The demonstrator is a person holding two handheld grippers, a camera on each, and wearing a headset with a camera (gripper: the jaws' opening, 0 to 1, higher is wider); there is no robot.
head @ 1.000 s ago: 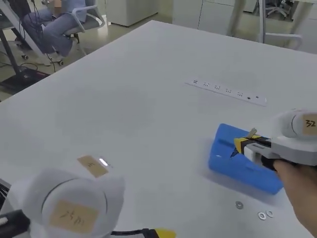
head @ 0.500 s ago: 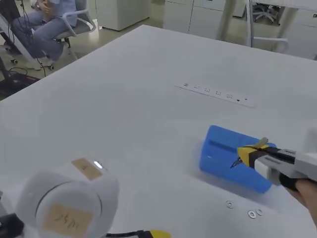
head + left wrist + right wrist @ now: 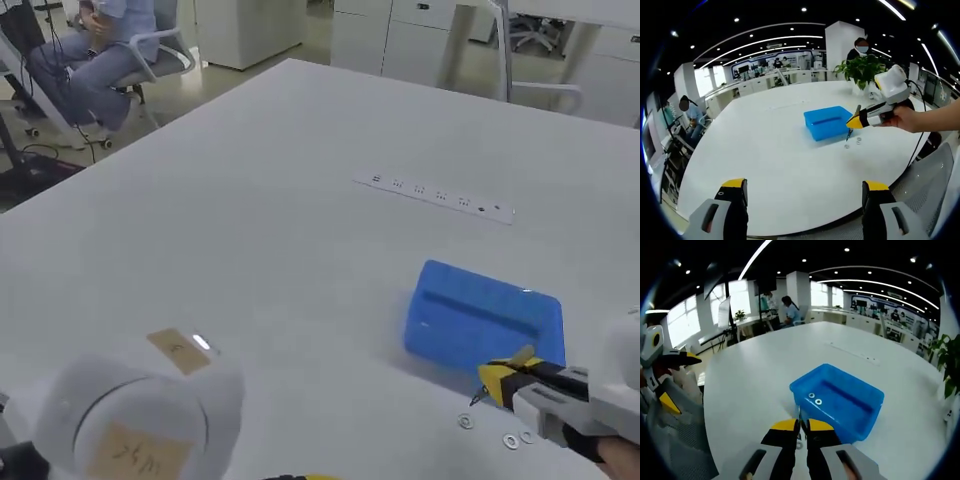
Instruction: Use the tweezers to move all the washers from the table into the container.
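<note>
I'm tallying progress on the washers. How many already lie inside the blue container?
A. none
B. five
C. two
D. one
C: the right gripper view shows two washers side by side on the floor of the blue container, just beyond the right tool, which is shut on the tweezers.

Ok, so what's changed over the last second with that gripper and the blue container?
The right gripper, shut on the tweezers, drew back from above the blue container toward the near edge of the table. The tweezer tip is now by the washers lying there. The container, washers and open left gripper stayed put.
</note>
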